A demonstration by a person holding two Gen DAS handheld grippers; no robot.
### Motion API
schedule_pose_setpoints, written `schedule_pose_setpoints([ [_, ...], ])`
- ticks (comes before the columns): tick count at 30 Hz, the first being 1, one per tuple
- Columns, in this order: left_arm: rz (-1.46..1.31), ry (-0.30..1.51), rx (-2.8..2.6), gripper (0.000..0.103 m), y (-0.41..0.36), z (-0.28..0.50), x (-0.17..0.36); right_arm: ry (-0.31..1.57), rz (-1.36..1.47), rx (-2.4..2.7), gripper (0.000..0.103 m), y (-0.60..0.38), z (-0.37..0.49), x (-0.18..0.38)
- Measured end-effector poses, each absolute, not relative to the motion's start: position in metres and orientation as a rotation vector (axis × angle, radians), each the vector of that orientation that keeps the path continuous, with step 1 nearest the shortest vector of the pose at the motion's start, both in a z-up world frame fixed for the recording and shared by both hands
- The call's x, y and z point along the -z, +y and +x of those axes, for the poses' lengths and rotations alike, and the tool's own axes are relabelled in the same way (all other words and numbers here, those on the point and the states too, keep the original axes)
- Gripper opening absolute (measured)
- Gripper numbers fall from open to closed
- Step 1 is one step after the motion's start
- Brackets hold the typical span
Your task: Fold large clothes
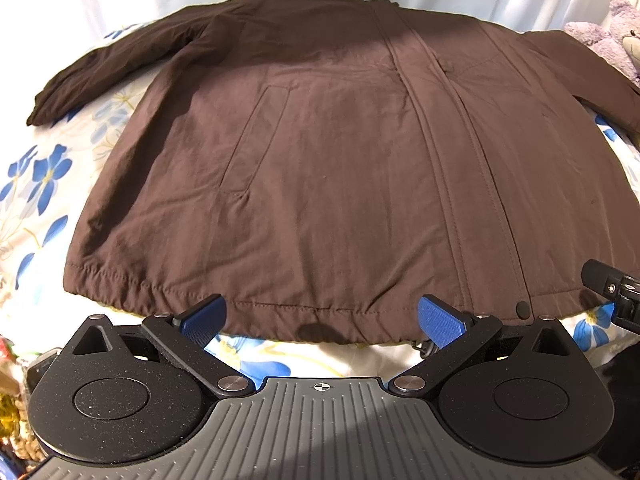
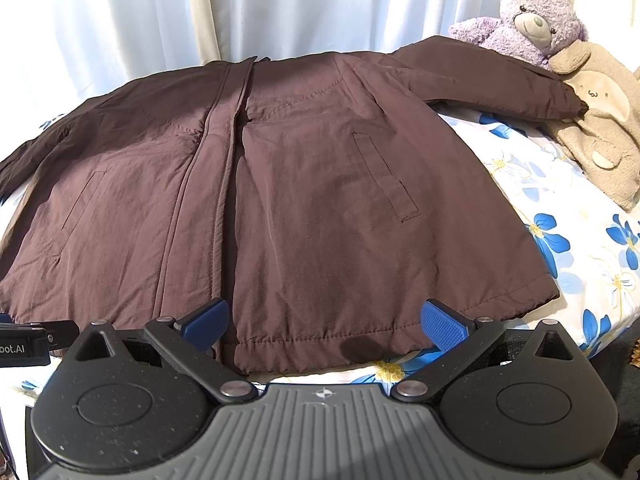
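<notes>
Dark brown padded jacket (image 1: 340, 152) lies spread flat, front side up, on a bed covered by a white sheet with blue flower print (image 1: 44, 184). Closed front placket runs from hem to collar; a slanted welt pocket sits on each front panel. Both sleeves lie out to the sides. In the right wrist view the far-right sleeve cuff (image 2: 568, 106) touches a beige plush toy (image 2: 600, 128); a purple teddy bear (image 2: 528, 20) sits just behind that sleeve. White curtains (image 2: 280, 4) hang behind the bed.

Left gripper (image 1: 322, 320): blue-padded fingers spread wide, nothing between them, positioned at the near hem, left of the placket. Hem's bottom snap button (image 1: 522, 307) is just beyond its right finger.

Right gripper (image 2: 324, 322): also wide open, holding nothing, at the near hem on the jacket's right panel, its left finger just right of the placket line.

Each gripper shows at the edge of the other's view, so they sit side by side along the hem. Whether the finger pads actually touch the fabric — cannot tell.

Jacket is fully unfolded, no fold made yet.
</notes>
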State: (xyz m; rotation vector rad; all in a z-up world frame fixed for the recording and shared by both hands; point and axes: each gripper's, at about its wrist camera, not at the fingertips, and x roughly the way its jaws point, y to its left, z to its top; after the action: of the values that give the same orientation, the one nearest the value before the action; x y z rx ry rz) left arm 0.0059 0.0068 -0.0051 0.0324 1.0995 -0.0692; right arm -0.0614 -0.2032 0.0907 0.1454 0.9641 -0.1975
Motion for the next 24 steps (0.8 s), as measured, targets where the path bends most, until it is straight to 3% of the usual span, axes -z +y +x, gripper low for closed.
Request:
schedule_pose_setpoints([
  [20, 0.012, 1.116, 0.103, 0.103, 0.008, 0.019, 0.007, 0.956, 0.187, 0.19, 0.102, -0.21, -0.057, -0.088],
  [24, -0.062, 1.093, 0.13, 0.103, 0.011, 0.036, 0.002, 0.818, 0.329, 0.15, 0.102, -0.235, -0.056, -0.094],
])
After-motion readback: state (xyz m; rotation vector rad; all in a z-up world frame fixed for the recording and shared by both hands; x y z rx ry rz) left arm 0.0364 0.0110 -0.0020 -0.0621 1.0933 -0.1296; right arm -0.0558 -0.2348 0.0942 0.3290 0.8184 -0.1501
